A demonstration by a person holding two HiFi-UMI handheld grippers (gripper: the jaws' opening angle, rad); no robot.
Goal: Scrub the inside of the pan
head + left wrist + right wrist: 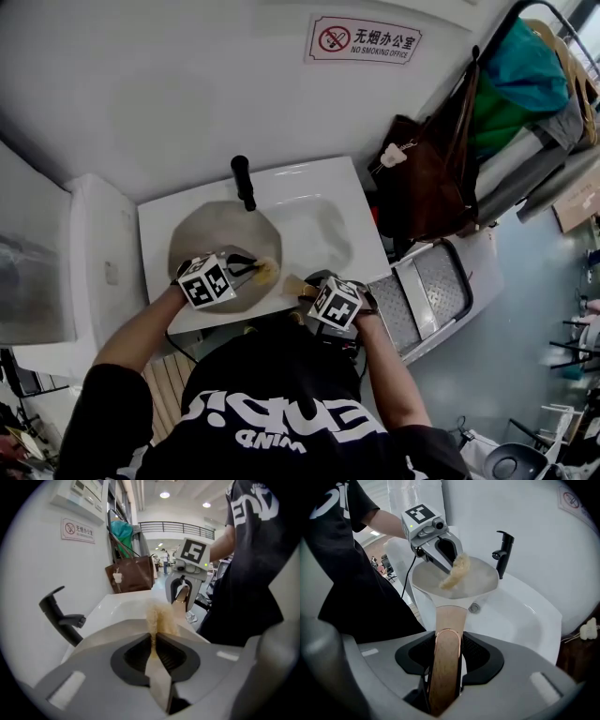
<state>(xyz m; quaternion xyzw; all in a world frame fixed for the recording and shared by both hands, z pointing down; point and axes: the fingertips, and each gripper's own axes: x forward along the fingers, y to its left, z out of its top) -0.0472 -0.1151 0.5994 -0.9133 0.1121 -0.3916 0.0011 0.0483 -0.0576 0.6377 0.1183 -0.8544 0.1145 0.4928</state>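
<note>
A pale grey pan (220,236) sits tilted in the white sink (323,202). Its wooden handle (448,630) runs back between the jaws of my right gripper (447,657), which is shut on it at the sink's front edge (307,290). My left gripper (246,269) is shut on a yellow sponge (266,272) and holds it over the pan's near inner side. The right gripper view has the sponge (457,570) hanging inside the pan (473,581) below the left gripper (446,557). Seen from the left gripper (154,637), the sponge (160,617) sticks out from the jaws.
A black faucet (244,181) stands at the sink's back edge, just behind the pan. A brown bag (427,183) and hung clothes (525,89) are at the right. A metal rack (427,298) leans beside the sink. A white cabinet (94,272) flanks the left.
</note>
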